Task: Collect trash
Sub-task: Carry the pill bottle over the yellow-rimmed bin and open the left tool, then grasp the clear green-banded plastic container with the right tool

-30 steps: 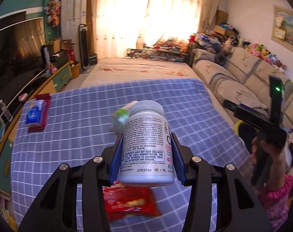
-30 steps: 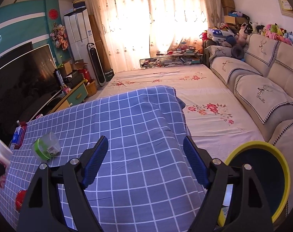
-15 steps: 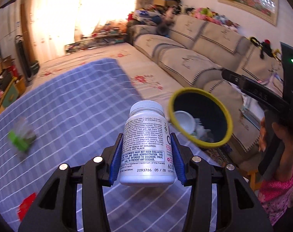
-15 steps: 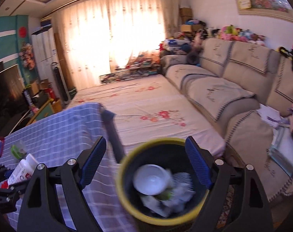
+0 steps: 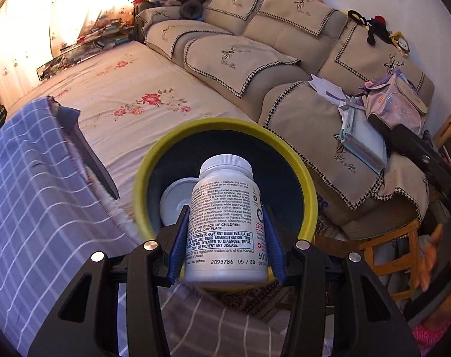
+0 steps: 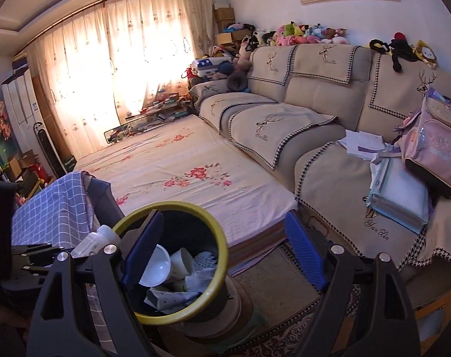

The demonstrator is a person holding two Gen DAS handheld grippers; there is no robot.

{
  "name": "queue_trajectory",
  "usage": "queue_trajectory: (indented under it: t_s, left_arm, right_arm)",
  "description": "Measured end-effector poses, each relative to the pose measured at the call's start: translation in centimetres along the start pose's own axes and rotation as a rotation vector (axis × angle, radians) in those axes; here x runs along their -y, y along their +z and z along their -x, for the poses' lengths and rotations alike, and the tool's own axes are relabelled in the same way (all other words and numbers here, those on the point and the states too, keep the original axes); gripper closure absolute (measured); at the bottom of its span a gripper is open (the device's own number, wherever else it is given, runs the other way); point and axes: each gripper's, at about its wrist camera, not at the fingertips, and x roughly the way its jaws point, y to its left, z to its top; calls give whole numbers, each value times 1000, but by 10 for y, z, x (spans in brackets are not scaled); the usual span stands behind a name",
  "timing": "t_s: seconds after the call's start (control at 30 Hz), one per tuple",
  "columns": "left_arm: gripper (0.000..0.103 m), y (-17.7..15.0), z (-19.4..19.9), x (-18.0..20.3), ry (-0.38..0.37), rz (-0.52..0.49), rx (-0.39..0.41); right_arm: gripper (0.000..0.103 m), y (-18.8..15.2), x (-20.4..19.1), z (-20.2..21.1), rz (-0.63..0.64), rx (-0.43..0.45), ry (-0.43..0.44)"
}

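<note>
Sofa cushions point(image 6: 314, 136) in beige covers with houndstooth trim fill the right side of both views, plush toys point(image 6: 302, 34) lined along the backrest top and a pink backpack point(image 6: 433, 148) with loose papers on the near seat. Beside the sofa lies a pale floral-printed sheet point(image 6: 180, 175), running toward sunlit curtains point(image 6: 112, 74). At lower left, a blue checked tablecloth point(image 5: 32, 208) drapes over the table's corner.

Just past that corner stands a dark trash bin point(image 5: 307, 184) with a yellow rim, on a patterned rug. Inside it, seen from the right wrist, lie a white bowl point(image 6: 155, 264), a paper cup point(image 6: 180, 263) and crumpled paper.

The left gripper point(image 5: 226, 247) clamps a white supplement bottle point(image 5: 225, 223) between its blue pads, cap pointing away, printed label facing the camera. The bottle hangs over the bin's near rim, its cap over the opening; the right wrist view shows the same bottle point(image 6: 97, 239) at the bin's left edge, beside the tablecloth.

The right gripper point(image 6: 222, 253) stands with its jaws spread wide and nothing between them, the left blue pad in front of the bin's mouth, the right one over the rug near the sofa base. A person's hand point(image 5: 433, 258) shows at the right edge of the left wrist view.
</note>
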Motion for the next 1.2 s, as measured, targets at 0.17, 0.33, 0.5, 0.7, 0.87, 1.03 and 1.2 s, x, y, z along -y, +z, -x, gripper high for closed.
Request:
queue_trajectory:
  t_s: [0.17,0.33,0.5,0.7,0.87,1.03,1.2]
  left_arm:
    - [54,15,-38,-3,19,12,-18]
    - [22,19,-23,-13,59,49,48]
    - [16,1,60,-40,104,78,192]
    - [9,-59,184,-108,240,188,375]
    - [6,-133,262,-181,415,355,461]
    - [5,-215,308,-247,634,479,498]
    - [5,-280,326,-306,733,585,507]
  right_arm:
    - [24,-1,7,-3,-11,-12,-25]
    - [23,4,1,3,-3,-3,-20]
    - [22,5,-19,11,16,5,20]
    - [20,6,-64,12,61,-16,122]
    - [20,5,-127,10,138,-44,248]
    - [19,-3,-207,6,256,-86,366]
    - [18,-22,-303,4,402,-151,500]
